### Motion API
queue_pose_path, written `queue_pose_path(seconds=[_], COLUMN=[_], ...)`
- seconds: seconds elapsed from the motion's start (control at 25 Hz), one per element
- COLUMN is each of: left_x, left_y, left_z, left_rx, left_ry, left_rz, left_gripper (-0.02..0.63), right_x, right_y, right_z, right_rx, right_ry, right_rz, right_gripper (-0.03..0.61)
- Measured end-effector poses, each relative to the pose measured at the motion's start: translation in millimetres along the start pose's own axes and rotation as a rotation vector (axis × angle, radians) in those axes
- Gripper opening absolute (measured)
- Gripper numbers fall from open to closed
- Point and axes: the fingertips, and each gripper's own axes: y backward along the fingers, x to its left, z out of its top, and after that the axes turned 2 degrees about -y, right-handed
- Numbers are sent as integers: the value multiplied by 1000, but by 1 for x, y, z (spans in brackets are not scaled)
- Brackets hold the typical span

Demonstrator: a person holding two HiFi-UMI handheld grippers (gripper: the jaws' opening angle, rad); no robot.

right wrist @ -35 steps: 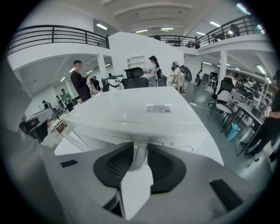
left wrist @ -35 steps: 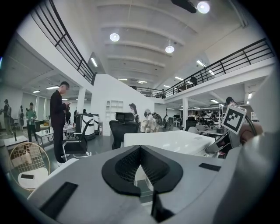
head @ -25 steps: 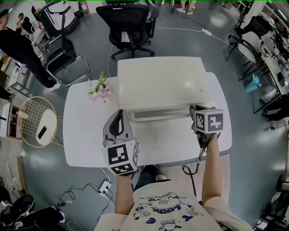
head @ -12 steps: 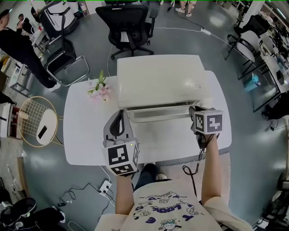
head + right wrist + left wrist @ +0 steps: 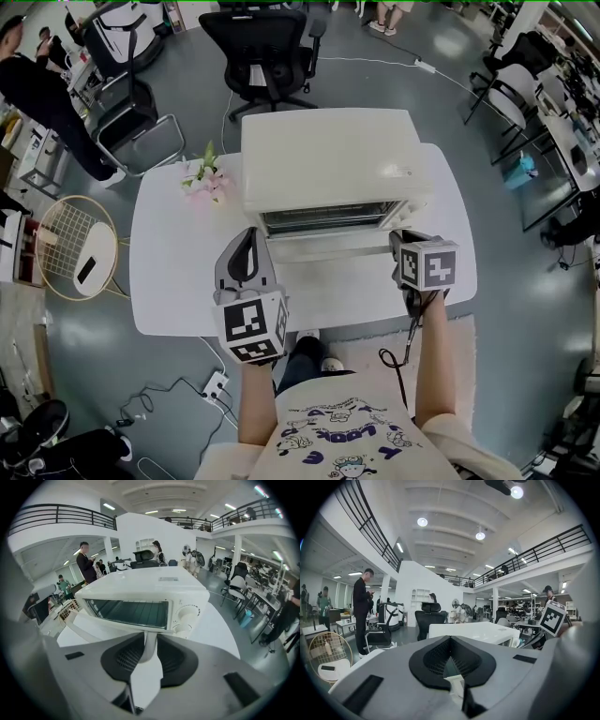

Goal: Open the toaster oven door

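A white toaster oven (image 5: 328,159) stands at the back of the white table (image 5: 178,281). Its door (image 5: 328,246) is tipped outward toward me, and a dark gap shows above it. My right gripper (image 5: 401,242) is at the door's right end. In the right gripper view that gripper (image 5: 146,651) is shut on the white post of the door handle (image 5: 149,638), with the oven window (image 5: 131,611) and knobs (image 5: 188,616) just beyond. My left gripper (image 5: 247,236) rests by the door's left end, shut and empty; its own view shows the pads (image 5: 436,660) meeting on nothing.
Pink flowers (image 5: 208,183) lie on the table left of the oven. A black office chair (image 5: 267,47) stands behind the table, a round wire stand (image 5: 80,253) at the left. A cable (image 5: 398,361) hangs under my right arm. A person (image 5: 37,94) stands far left.
The oven door has swung out and down from nearly closed, and the dark opening now shows. My right gripper has come toward me with the handle. The left gripper has stayed put.
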Motion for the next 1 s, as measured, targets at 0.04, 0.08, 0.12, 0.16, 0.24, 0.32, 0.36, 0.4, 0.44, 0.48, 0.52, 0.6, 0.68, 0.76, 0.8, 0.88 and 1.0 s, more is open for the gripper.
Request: queue_pose_path(seconds=[0.04,0.08,0.12,0.16,0.24,0.32,0.36,0.4,0.44,0.48,0.52,0.6,0.68,0.76,0.8,0.88,1.0], left_x=[-2,-3,-4,-5,-8,-10,-12,-14,-15,-17,-18,-21,-23,-26,-28,-31,-32], left_y=[2,5,8,10,15,20,23,25,28,31,34,39,45,51,54,58,64], left_z=[-1,-2,-2,-3,-5,-6,-7,-9,-10,-11,-12,-14,-17,-20,-21,-22,-23], left_rx=[0,1,1,1,2,2,4,5,7,9,9,10,13,17,19,20,20], left_ry=[0,1,2,2,2,0,-1,-2,-3,-3,-4,-4,-4,-5,-5,-4,-5], left_rz=[-1,-1,-1,-2,-3,-4,-4,-5,-5,-6,-6,-5,-3,0,2,8,15], left_gripper=[3,3,3,3,3,3,3,3,3,3,3,3,3,3,3,3,3], right_x=[0,1,1,2,2,2,2,2,2,3,3,3,4,4,3,2,2], right_y=[1,3,4,5,6,8,8,9,10,10,11,10,10,10,11,11,9], right_z=[-5,-10,-15,-20,-31,-40,-45,-50,-55,-60,-65,-74,-85,-95,-100,-106,-109], right_rx=[2,4,8,12,19,24,26,29,33,37,41,49,58,58,55,41,-2], right_ry=[-2,-5,-10,-13,-17,-16,-14,-13,-12,-12,-13,-18,-19,-18,-17,-16,-16], right_rz=[3,7,12,17,21,19,17,15,15,16,18,26,30,31,32,38,57], right_gripper=[83,83,81,81,80,78,78,77,77,75,75,74,72,71,71,71,71])
